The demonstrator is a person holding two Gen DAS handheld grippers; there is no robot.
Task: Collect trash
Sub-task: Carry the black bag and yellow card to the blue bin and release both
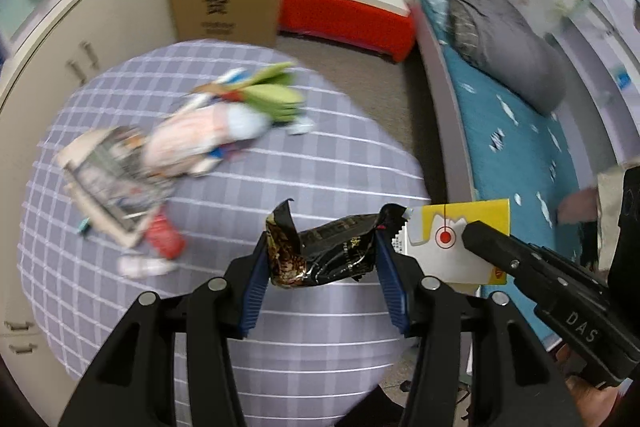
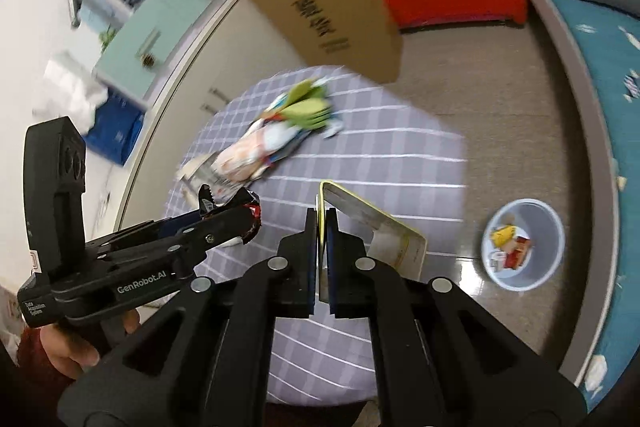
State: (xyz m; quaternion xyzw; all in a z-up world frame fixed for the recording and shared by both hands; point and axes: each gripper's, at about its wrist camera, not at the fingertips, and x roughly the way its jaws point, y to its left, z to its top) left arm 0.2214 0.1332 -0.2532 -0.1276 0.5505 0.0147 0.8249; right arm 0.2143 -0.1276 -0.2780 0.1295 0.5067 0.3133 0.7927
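Trash is already in both hands: the left hand-held gripper (image 1: 320,259), at the lower centre of its view, pinches a crumpled black wrapper (image 1: 328,255) between its blue pads, and the right hand-held gripper (image 2: 321,251) is pressed together on a flat yellow-and-white card package (image 2: 384,231). Both hang over the checked table (image 2: 380,163), where more litter (image 2: 276,139) lies in a blurred heap toward the upper left. A pale bin (image 2: 524,247), already holding scraps, sits on the floor at the right of the right wrist view. Likely risk: the thin card, gripped by one edge, could slide free or swing during the carry, and the springy wrapper could slip out, landing short of the bin.
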